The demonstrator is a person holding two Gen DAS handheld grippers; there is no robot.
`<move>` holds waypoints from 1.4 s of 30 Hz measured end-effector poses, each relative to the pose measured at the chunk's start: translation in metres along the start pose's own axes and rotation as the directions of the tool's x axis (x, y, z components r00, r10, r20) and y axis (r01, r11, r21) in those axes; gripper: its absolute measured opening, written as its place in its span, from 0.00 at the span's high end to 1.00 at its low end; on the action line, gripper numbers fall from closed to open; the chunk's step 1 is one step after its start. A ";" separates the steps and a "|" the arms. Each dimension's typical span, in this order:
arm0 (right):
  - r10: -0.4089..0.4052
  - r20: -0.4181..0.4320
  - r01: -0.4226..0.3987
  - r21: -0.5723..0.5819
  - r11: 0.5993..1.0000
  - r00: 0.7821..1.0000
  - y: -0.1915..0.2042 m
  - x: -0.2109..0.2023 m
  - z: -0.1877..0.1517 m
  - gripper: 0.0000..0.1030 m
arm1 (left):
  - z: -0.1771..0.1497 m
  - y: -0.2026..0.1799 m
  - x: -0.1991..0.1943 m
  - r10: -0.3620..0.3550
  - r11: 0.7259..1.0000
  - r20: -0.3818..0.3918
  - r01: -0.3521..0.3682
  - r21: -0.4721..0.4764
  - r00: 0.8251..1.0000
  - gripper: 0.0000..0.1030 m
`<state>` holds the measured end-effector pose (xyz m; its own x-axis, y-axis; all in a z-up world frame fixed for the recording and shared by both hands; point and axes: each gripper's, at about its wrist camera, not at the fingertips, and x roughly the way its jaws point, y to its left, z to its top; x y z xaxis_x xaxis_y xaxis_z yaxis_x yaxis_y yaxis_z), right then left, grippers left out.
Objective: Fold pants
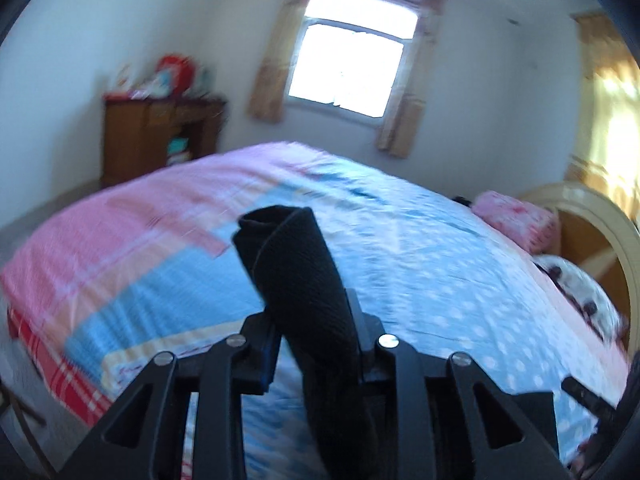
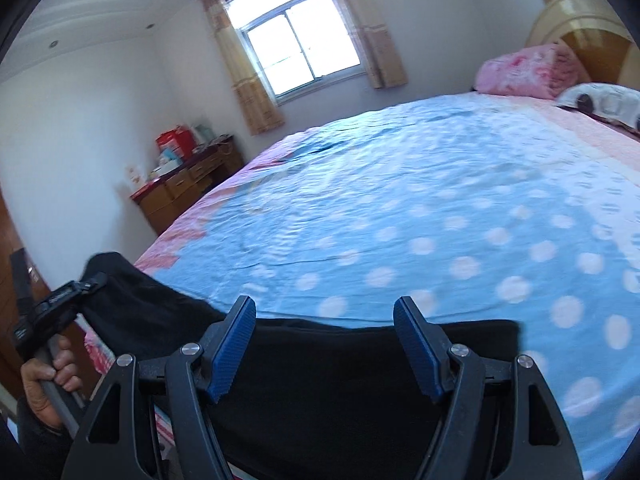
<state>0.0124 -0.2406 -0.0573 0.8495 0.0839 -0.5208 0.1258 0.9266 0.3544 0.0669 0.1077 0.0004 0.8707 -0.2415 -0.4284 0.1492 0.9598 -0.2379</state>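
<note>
The black pants [image 2: 320,380] lie along the near edge of the bed [image 2: 400,220], spread under my right gripper. My left gripper [image 1: 316,320] is shut on a bunched fold of the black pants [image 1: 292,264], which sticks up between its fingers above the bed. In the right wrist view the left gripper [image 2: 86,282] shows at the far left, gripping the pants' lifted left end, held by a hand [image 2: 48,376]. My right gripper [image 2: 324,320] is open, its blue pads [image 2: 234,344] spread wide just above the pants, holding nothing.
The bed has a blue dotted sheet with pink borders [image 1: 120,216]. A pink pillow [image 2: 528,68] and a white pillow [image 2: 600,100] lie by the headboard [image 2: 580,20]. A wooden dresser [image 2: 188,188] with boxes stands by the wall under the window [image 2: 296,44].
</note>
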 end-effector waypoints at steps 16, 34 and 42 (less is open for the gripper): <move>-0.262 0.090 0.218 0.339 0.915 0.961 -0.159 -0.129 -0.030 0.29 | -0.135 -0.261 0.006 -0.272 0.634 -0.169 0.308 0.709 0.947 0.71; -0.066 0.035 0.053 0.284 0.957 0.997 -0.138 -0.098 -0.036 0.29 | -0.090 -0.190 -0.018 -0.217 0.742 -0.120 0.243 0.625 0.969 0.14; 0.112 -0.112 -0.100 0.101 0.990 0.987 -0.081 -0.020 -0.016 0.30 | -0.058 -0.093 0.002 -0.050 0.885 -0.141 0.109 0.452 0.989 0.14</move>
<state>-0.0232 -0.3118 -0.0882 0.7955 0.2274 -0.5617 0.0911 0.8715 0.4818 0.0274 0.0098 -0.0285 0.7876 -0.3065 -0.5345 0.4386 0.8882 0.1369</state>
